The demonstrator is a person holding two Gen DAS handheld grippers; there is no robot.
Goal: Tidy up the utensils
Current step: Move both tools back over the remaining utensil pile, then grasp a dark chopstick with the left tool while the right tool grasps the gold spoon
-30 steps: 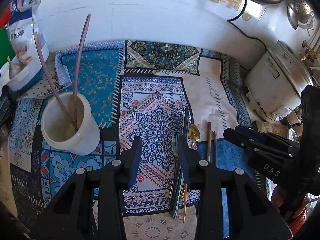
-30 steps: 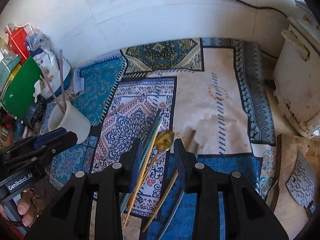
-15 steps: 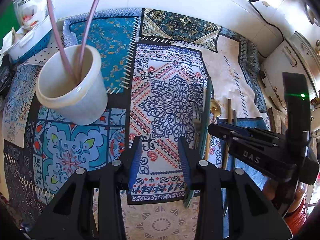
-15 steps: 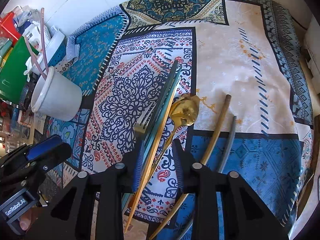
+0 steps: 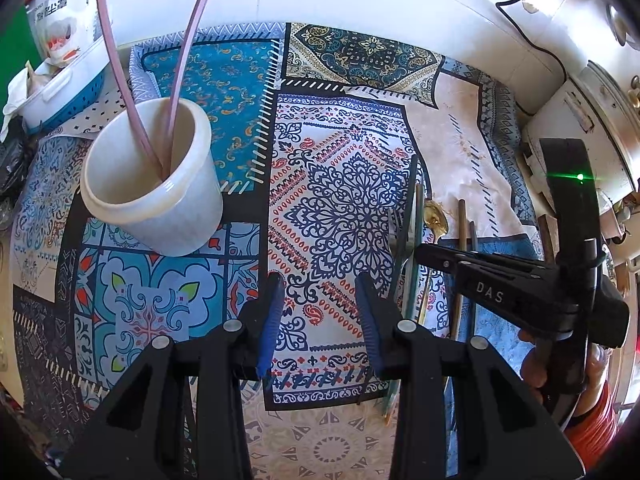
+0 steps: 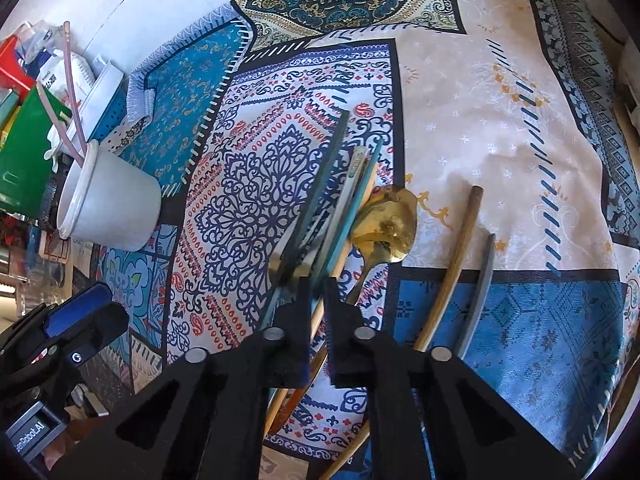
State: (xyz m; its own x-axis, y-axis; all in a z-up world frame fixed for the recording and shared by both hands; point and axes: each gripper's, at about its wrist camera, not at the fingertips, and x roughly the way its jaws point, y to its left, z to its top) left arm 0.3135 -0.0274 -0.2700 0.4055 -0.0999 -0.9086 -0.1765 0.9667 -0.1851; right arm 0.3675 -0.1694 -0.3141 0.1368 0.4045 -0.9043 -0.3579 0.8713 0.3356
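While two pink sticks already stood in the cup, most utensils still lay on the cloth: chopsticks, a gold spoon, a wooden stick and a grey one. The right claw had pinched nearly shut on the chopsticks. The left claw hung partly open, empty. Sorting looked barely begun.

A glossy, gold-coloured metal spoon lies on the matt printed cloth. The brown chopstick beside it looks like wood. Near the cloth's left edge, the white cup looks like smooth plastic.
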